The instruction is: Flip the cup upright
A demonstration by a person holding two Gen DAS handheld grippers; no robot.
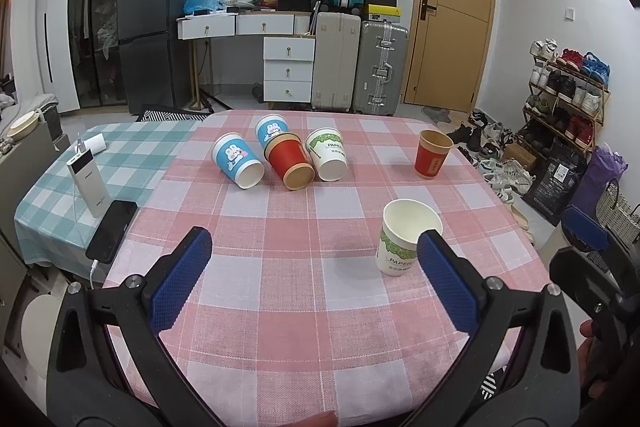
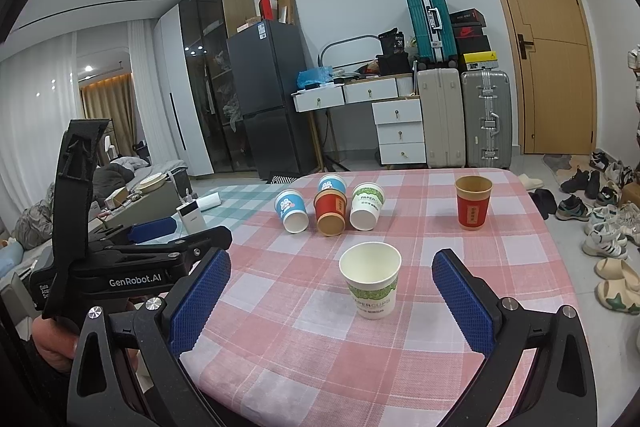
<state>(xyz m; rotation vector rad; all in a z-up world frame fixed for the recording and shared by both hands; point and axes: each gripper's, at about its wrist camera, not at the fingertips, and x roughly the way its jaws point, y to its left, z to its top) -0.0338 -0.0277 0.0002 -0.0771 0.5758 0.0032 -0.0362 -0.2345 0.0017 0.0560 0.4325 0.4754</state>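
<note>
Several paper cups lie on their sides at the far middle of the pink checked table (image 1: 280,307): a blue rabbit cup (image 1: 238,161) (image 2: 291,209), a second blue cup (image 1: 271,129) behind, a red cup (image 1: 290,161) (image 2: 330,211) and a white-green cup (image 1: 328,155) (image 2: 367,207). A red cup (image 1: 433,154) (image 2: 473,202) stands upright at the far right. A white-green cup (image 1: 408,237) (image 2: 371,279) stands upright nearer. My left gripper (image 1: 316,263) is open and empty, the upright white cup just beyond its right finger. My right gripper (image 2: 332,295) is open and empty, the upright white cup between and beyond its fingers.
A white power bank (image 1: 89,187) and a black phone (image 1: 112,231) lie on the green checked cloth at the left. The left gripper body (image 2: 120,259) shows in the right wrist view. Shoes and a shoe rack (image 1: 568,95) stand right of the table.
</note>
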